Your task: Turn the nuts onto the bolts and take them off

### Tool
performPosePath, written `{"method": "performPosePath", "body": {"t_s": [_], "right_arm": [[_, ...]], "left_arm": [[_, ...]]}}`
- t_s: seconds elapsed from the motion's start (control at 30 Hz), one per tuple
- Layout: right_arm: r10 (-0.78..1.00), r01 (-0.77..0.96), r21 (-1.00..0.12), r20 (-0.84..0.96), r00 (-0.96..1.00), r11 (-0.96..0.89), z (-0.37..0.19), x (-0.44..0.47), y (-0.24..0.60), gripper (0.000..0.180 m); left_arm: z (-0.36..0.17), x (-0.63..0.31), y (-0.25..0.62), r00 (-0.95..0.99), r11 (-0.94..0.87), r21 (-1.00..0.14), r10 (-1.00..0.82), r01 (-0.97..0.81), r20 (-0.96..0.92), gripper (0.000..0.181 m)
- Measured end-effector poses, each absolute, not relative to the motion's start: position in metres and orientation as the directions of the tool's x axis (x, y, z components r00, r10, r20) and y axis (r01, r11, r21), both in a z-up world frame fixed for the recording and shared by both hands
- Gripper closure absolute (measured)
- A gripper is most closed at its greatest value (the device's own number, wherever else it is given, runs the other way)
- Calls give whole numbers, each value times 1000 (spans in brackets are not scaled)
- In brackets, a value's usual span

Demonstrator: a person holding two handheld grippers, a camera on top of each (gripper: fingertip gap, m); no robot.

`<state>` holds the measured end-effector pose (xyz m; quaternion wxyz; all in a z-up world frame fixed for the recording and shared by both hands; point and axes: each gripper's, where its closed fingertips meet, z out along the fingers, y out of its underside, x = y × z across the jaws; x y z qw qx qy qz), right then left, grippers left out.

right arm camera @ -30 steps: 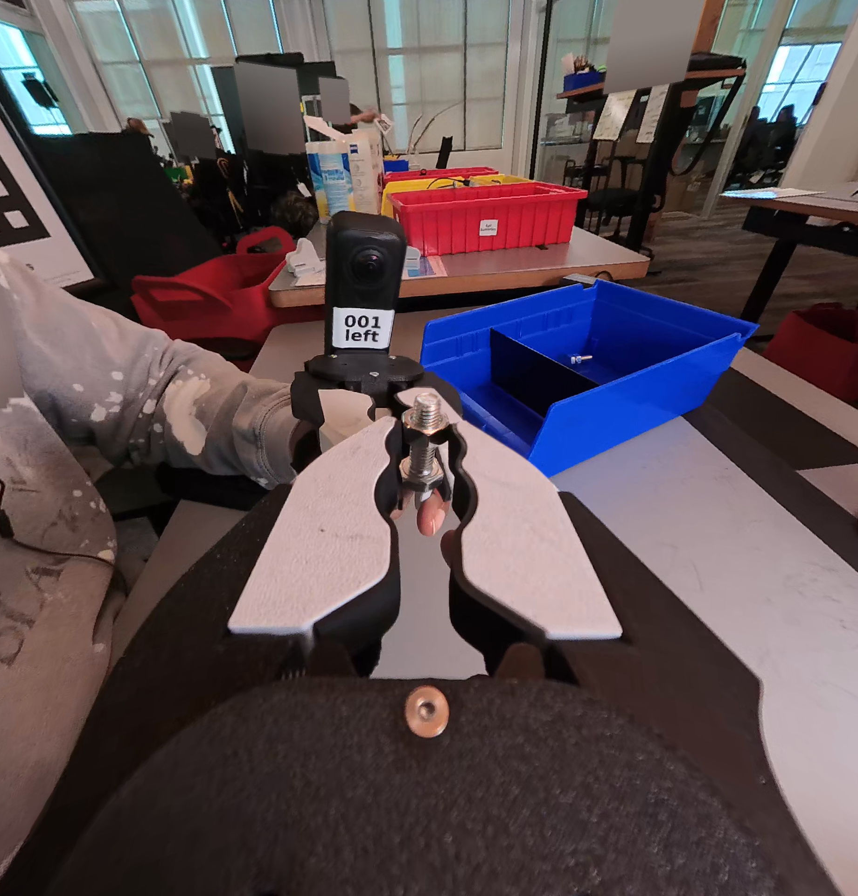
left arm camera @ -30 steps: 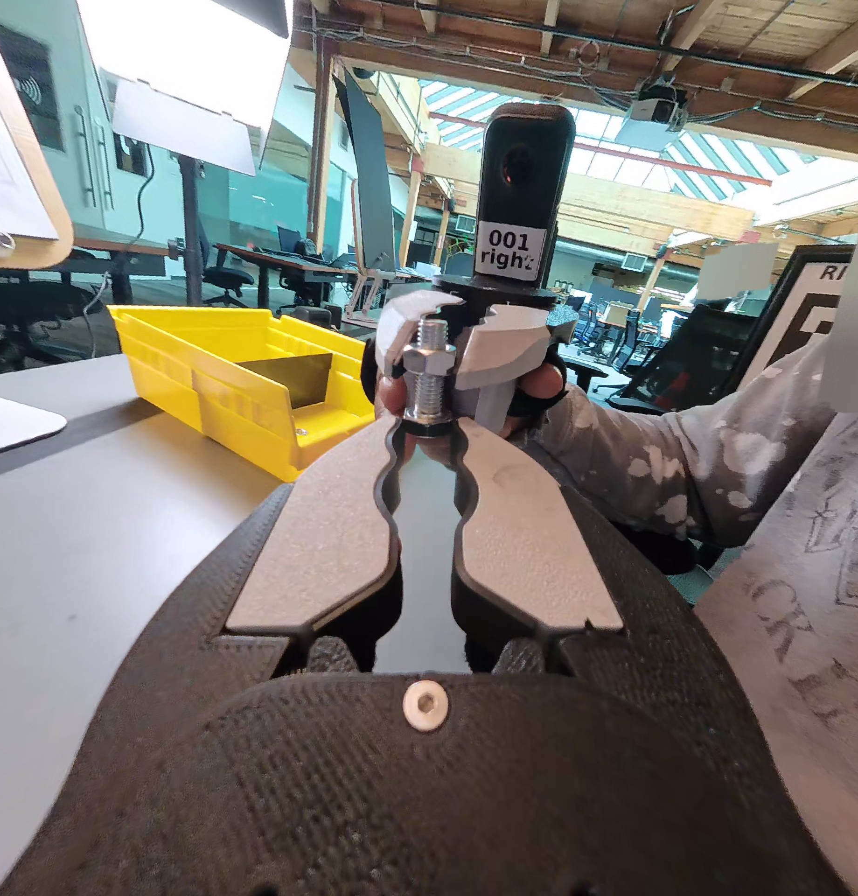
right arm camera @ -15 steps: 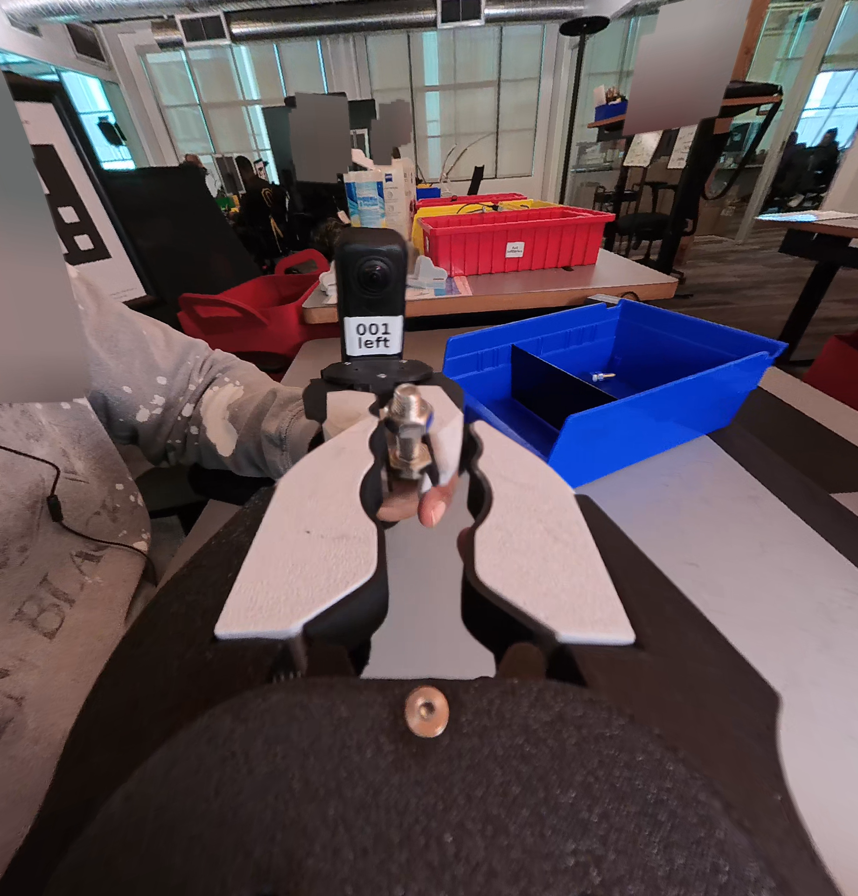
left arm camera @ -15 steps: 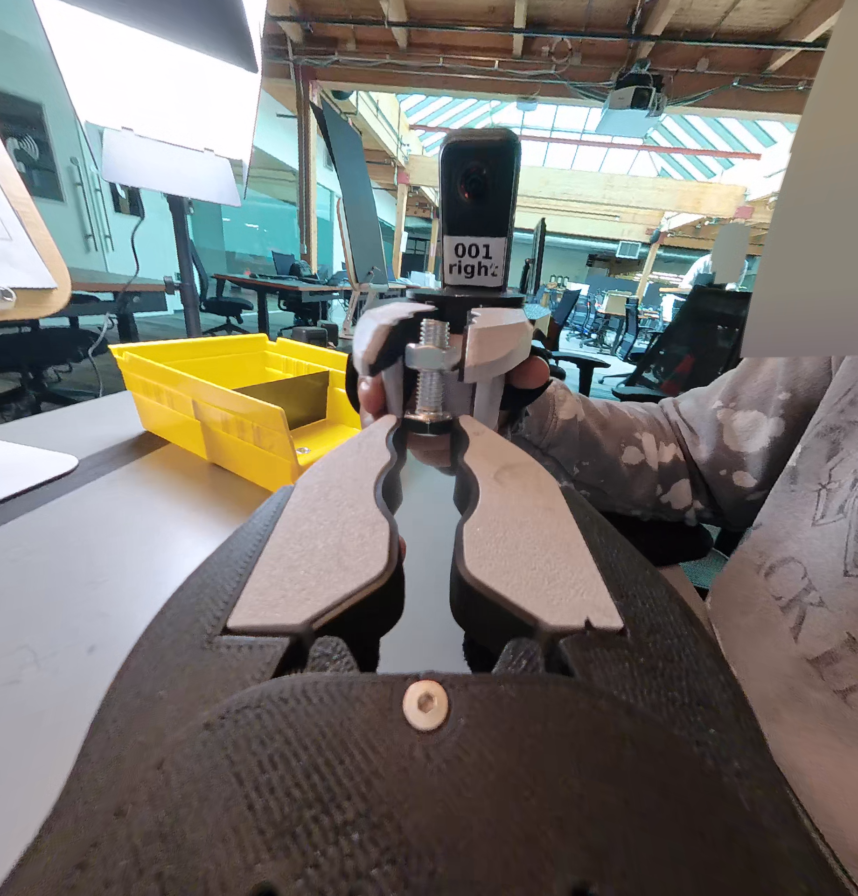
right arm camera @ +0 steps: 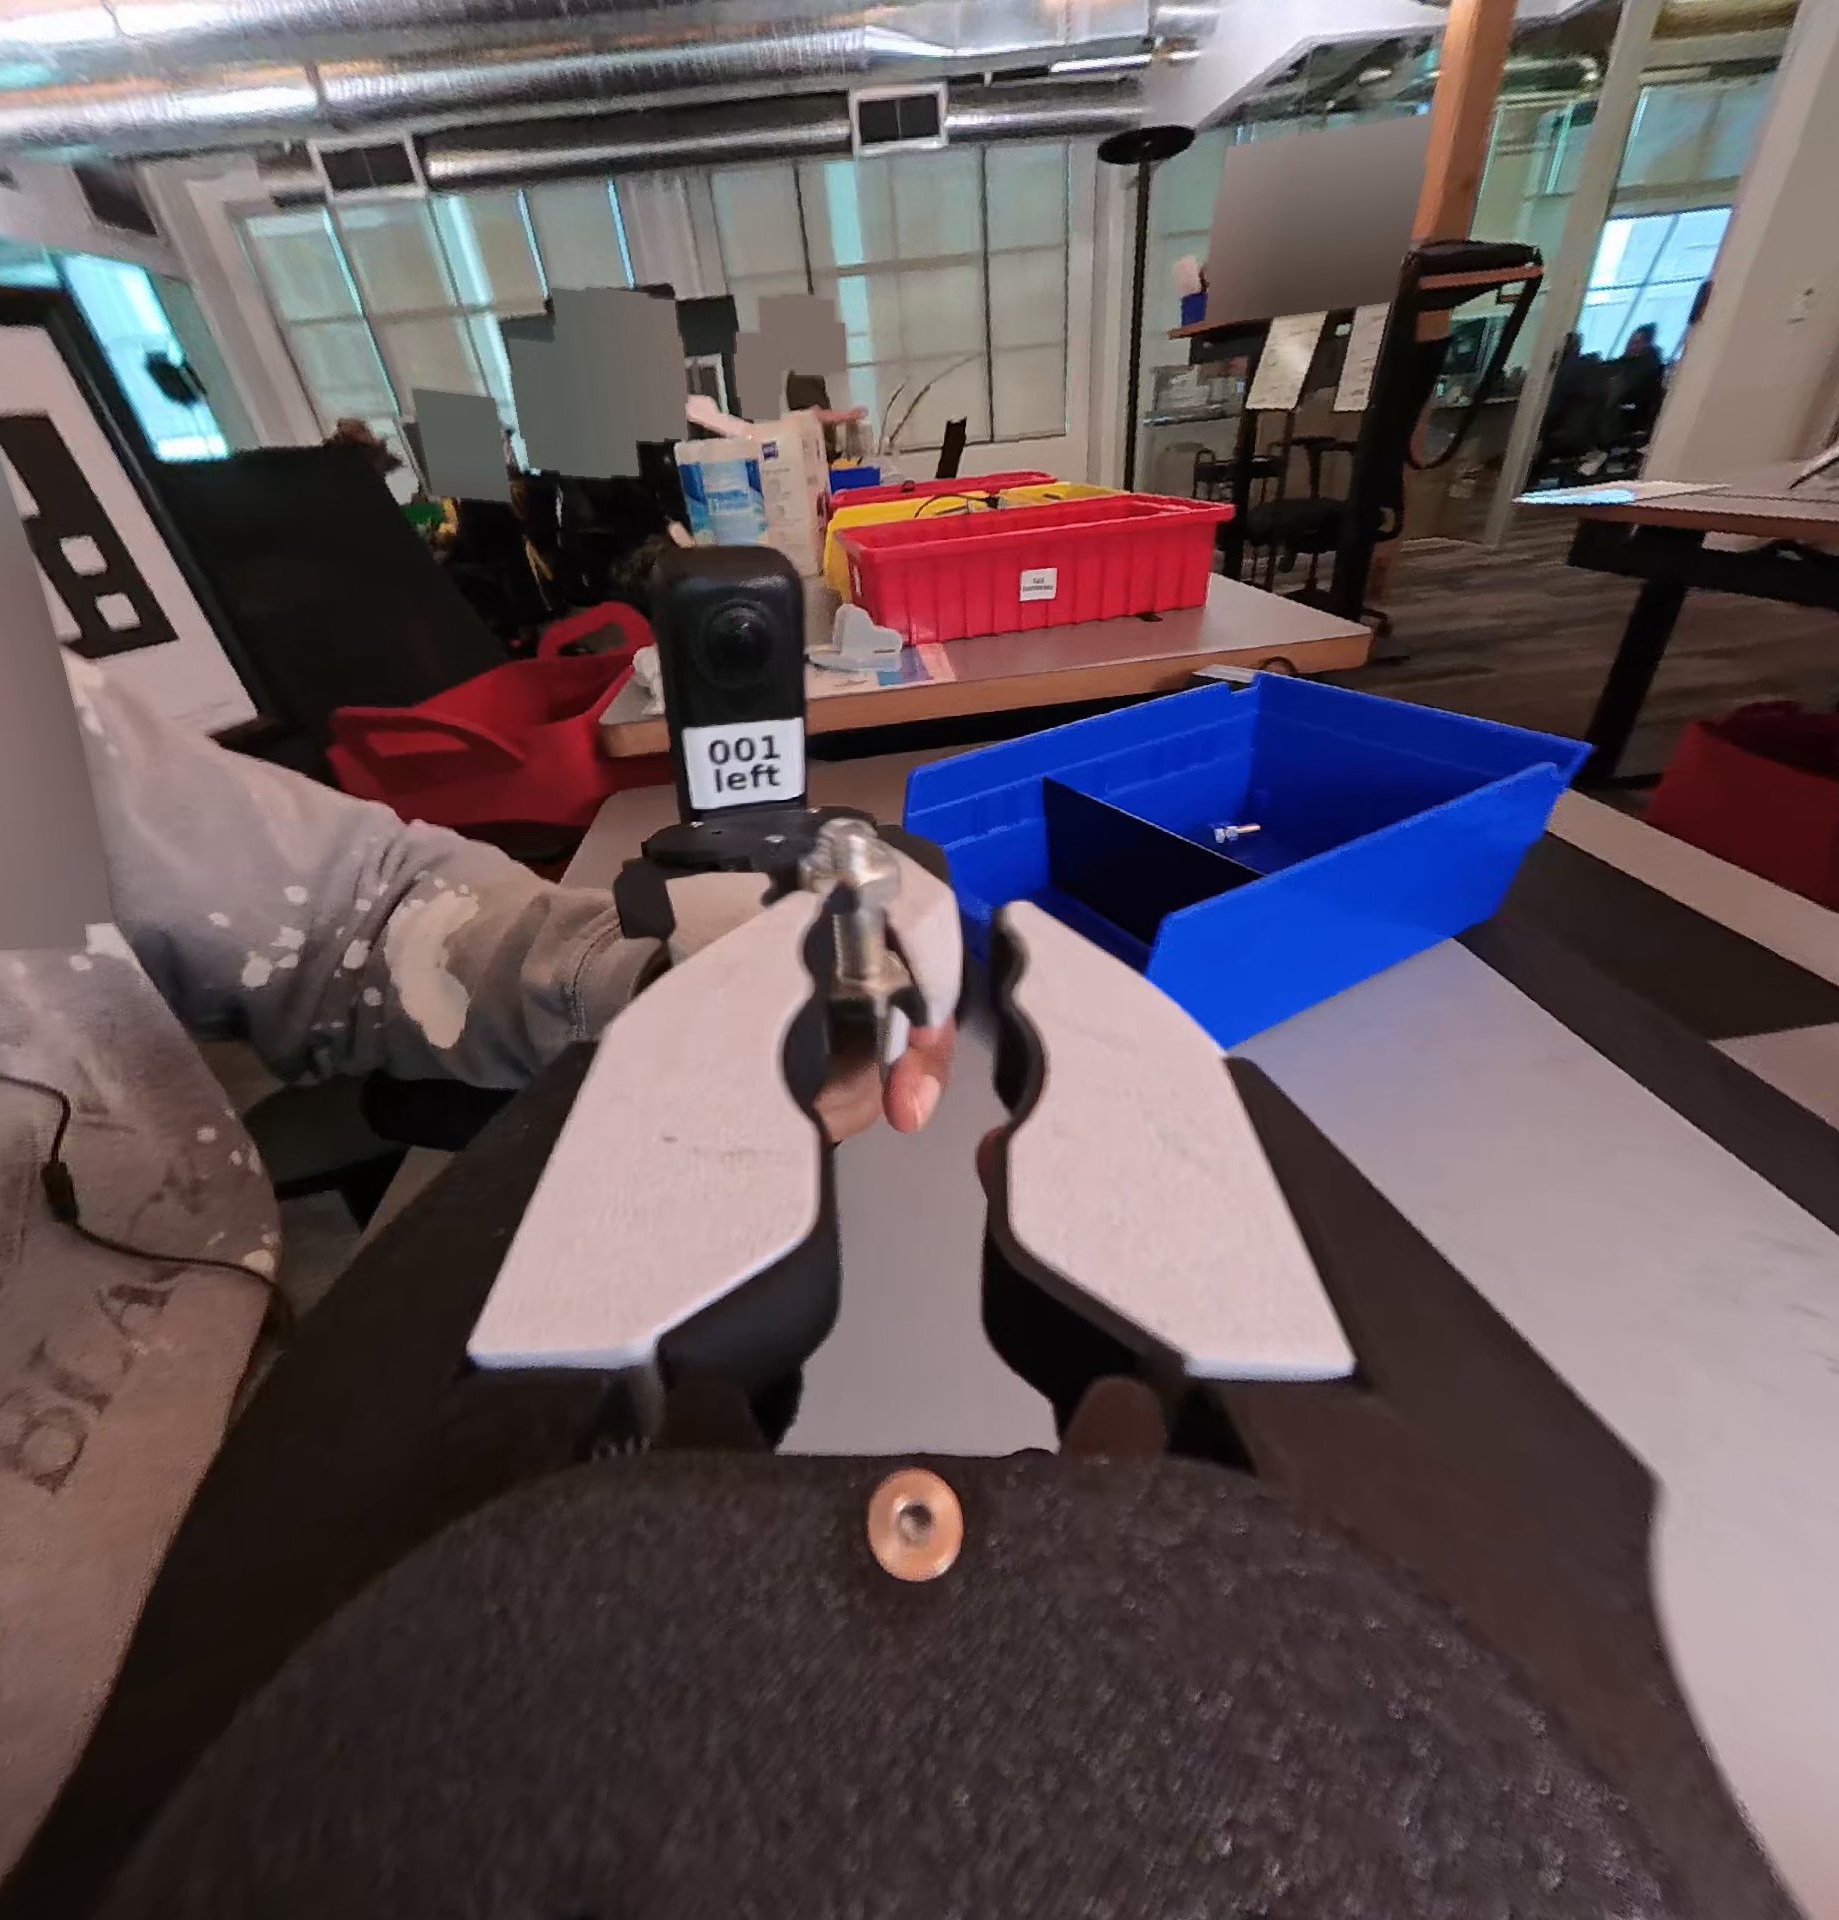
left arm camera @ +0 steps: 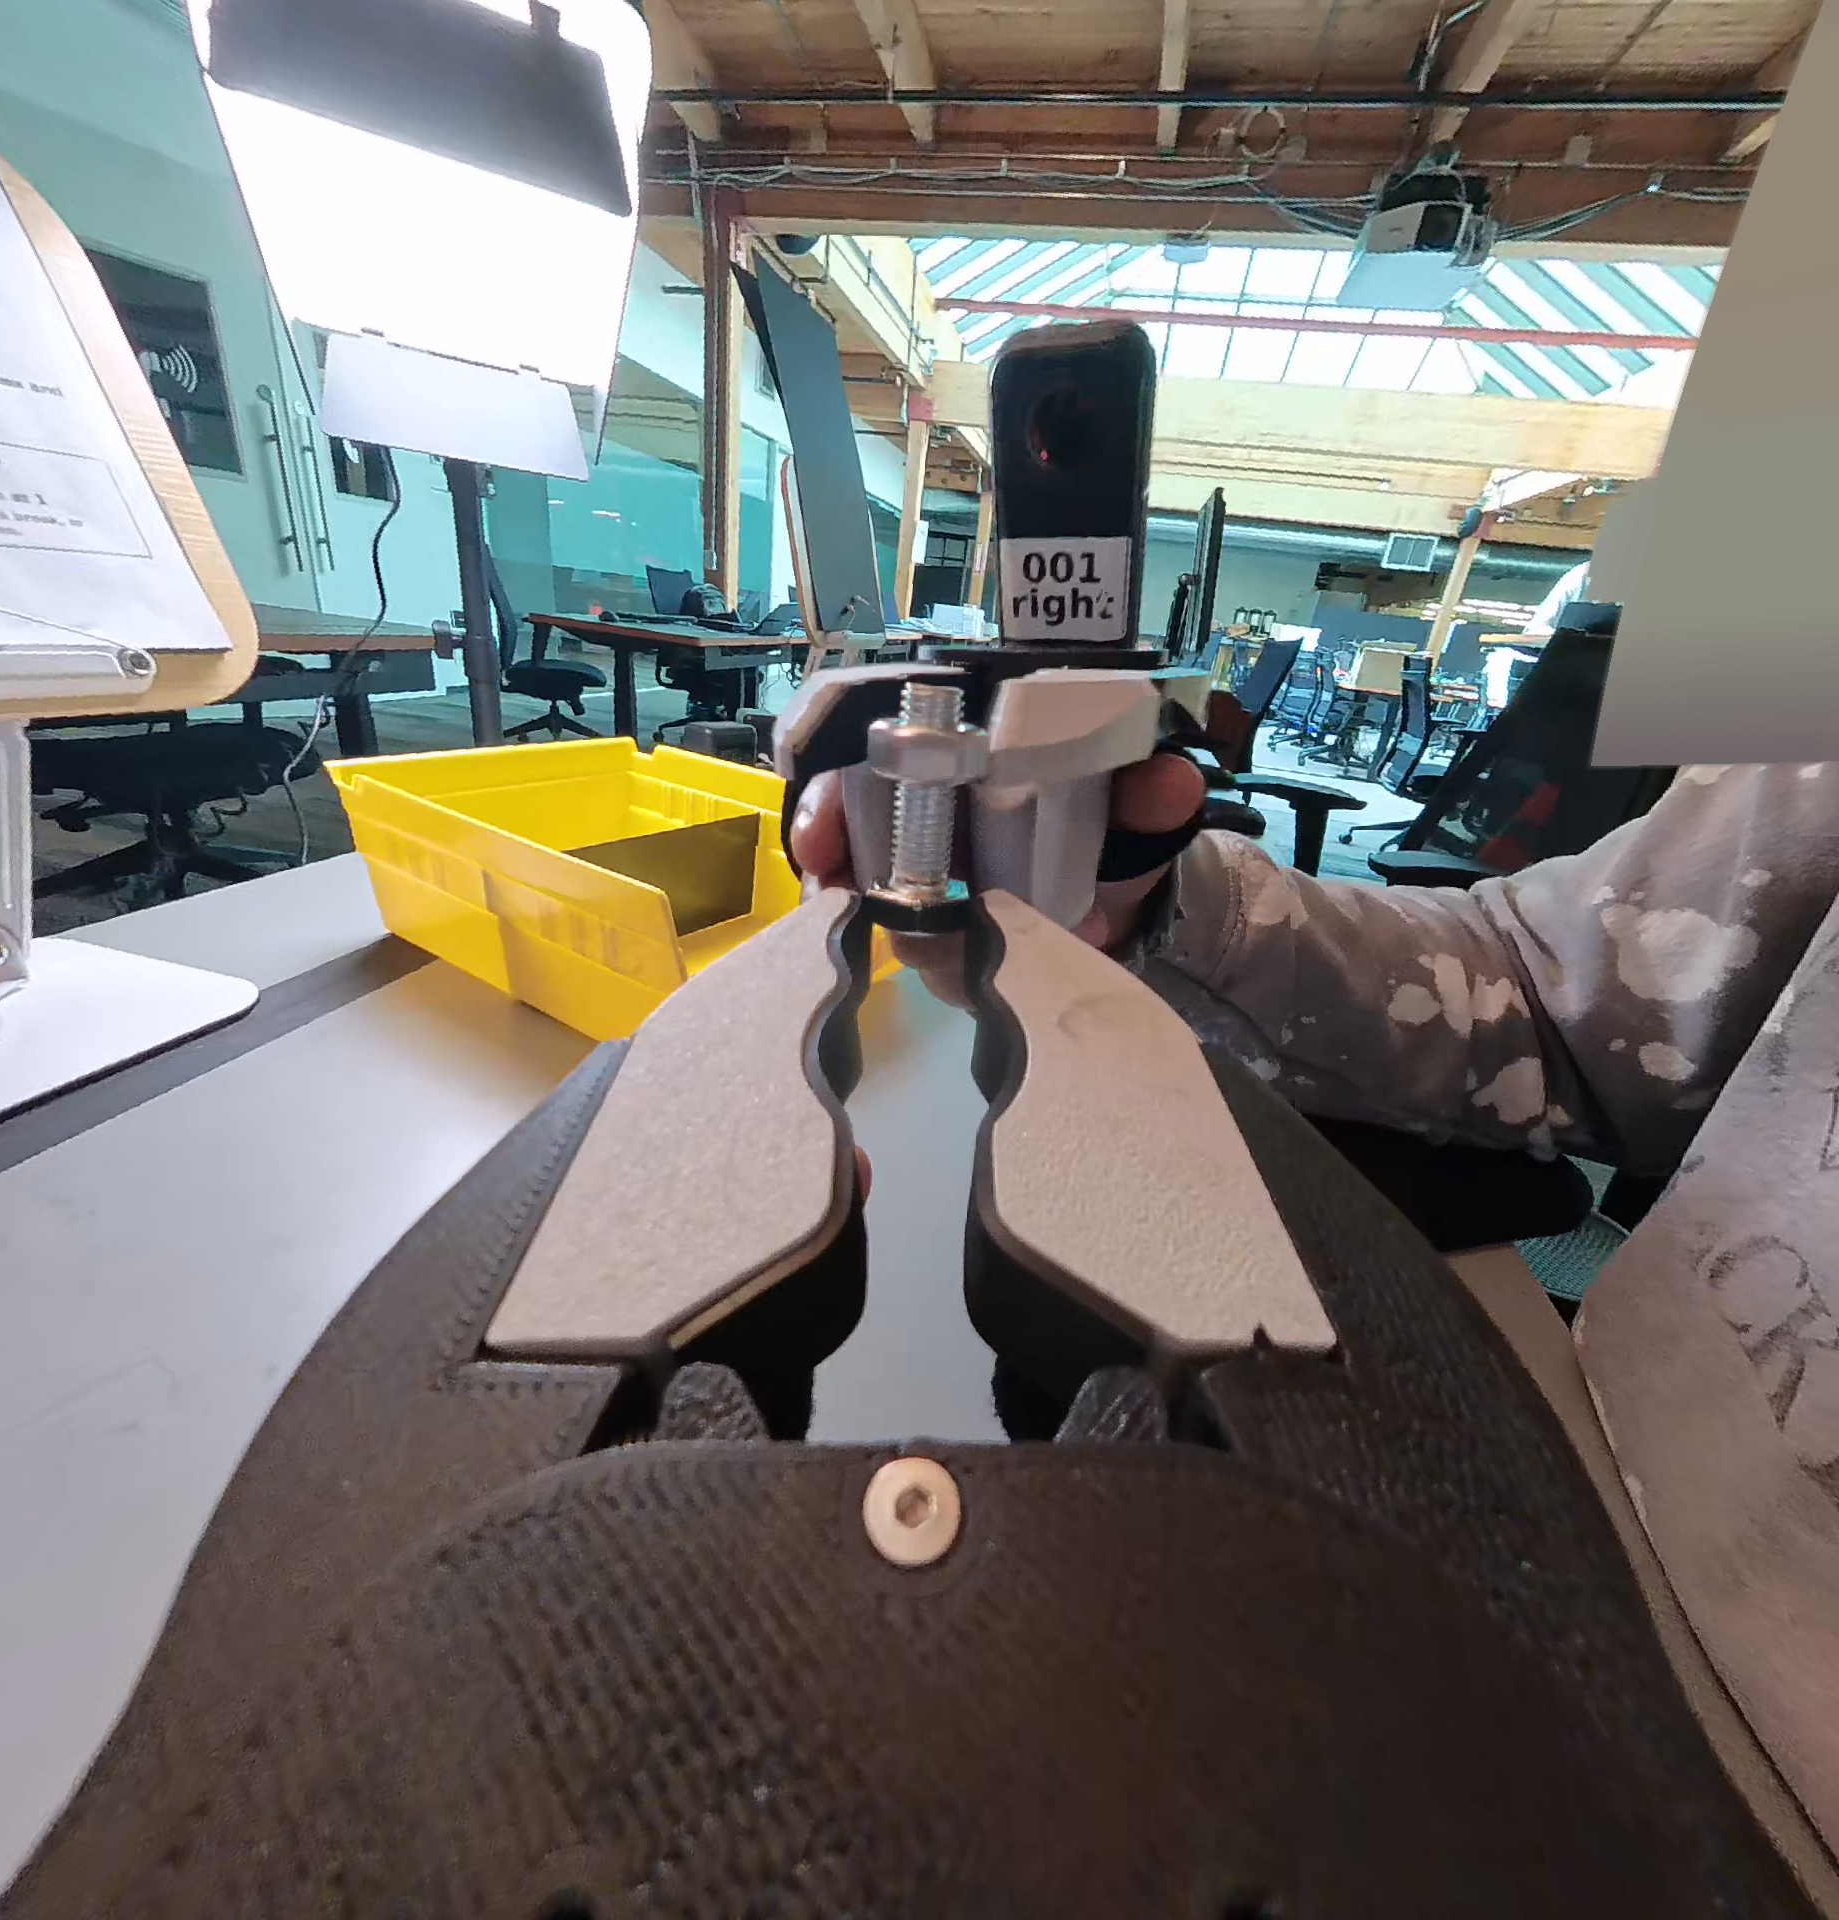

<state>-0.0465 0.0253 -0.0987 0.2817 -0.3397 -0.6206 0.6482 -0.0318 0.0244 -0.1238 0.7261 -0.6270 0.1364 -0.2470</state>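
Silver threaded steel bolt (left arm camera: pixel 920 821) upright, head clamped in left hand-held gripper (left arm camera: pixel 920 920) for steadying; silver hex nut (left arm camera: pixel 925 750) near tip, at 12 o'clock. Right hand-held gripper (right arm camera: pixel 910 935) parted, apparently releasing to regrip.

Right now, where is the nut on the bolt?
In the left wrist view the nut sits near the top of the upright bolt, just under its threaded tip, beside the right gripper, in front of the yellow bin.
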Motion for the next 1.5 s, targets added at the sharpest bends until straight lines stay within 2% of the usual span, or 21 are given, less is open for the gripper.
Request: {"method": "performPosePath", "body": {"t_s": [0.03, 0.13, 0.3, 0.4, 0.43, 0.53, 0.7, 0.83, 0.87, 0.9, 1.1, 1.2, 1.27, 1.3, 1.5], "right_arm": [[809, 59, -993, -118, -576, -103, -98, -49, 37, 167], [827, 59, -994, -113, -550, -97, -100, -47, 49, 161], [792, 58, -996, -90, -604, -69, -98, -48, 19, 149], [793, 62, -995, -102, -600, -81, -98, -49, 24, 149], [814, 66, -993, -121, -567, -102, -98, -51, 34, 163], [835, 57, -992, -124, -536, -111, -98, -50, 51, 158], [785, 61, -995, -99, -612, -77, -97, -48, 17, 146], [792, 75, -992, -127, -597, -102, -98, -50, 25, 147], [812, 75, -989, -144, -566, -124, -97, -52, 34, 160], [831, 56, -989, -143, -538, -134, -96, -53, 42, 160], [792, 62, -992, -123, -598, -107, -95, -49, 23, 148], [798, 64, -991, -134, -587, -119, -94, -51, 23, 147], [834, 66, -983, -179, -522, -170, -93, -55, 42, 164], [843, 58, -981, -191, -503, -187, -92, -55, 50, 165], [799, 62, -987, -156, -580, -148, -89, -49, 28, 149]], "left_arm": [[-121, -33, 23, 837, 103, -976, -536, 193, 109, 163], [-120, -36, 23, 847, 107, -976, -521, 189, 107, 163], [-126, -33, 27, 851, 85, -981, -514, 176, 109, 163], [-125, -35, 26, 852, 89, -980, -512, 180, 110, 163], [-122, -37, 25, 849, 100, -976, -516, 192, 114, 163], [-118, -38, 23, 854, 116, -976, -511, 182, 99, 163], [-125, -35, 27, 854, 91, -980, -509, 175, 106, 163], [-123, -36, 26, 854, 97, -978, -509, 183, 109, 163], [-120, -39, 25, 851, 107, -974, -511, 202, 120, 163], [-118, -40, 24, 848, 114, -970, -515, 215, 128, 163], [-122, -38, 26, 852, 101, -975, -509, 198, 120, 163], [-121, -36, 25, 851, 105, -975, -513, 196, 116, 163], [-118, -38, 23, 844, 118, -970, -523, 211, 119, 163], [-117, -39, 23, 847, 120, -971, -518, 209, 119, 163], [-121, -39, 26, 851, 103, -973, -509, 207, 127, 163]]}}
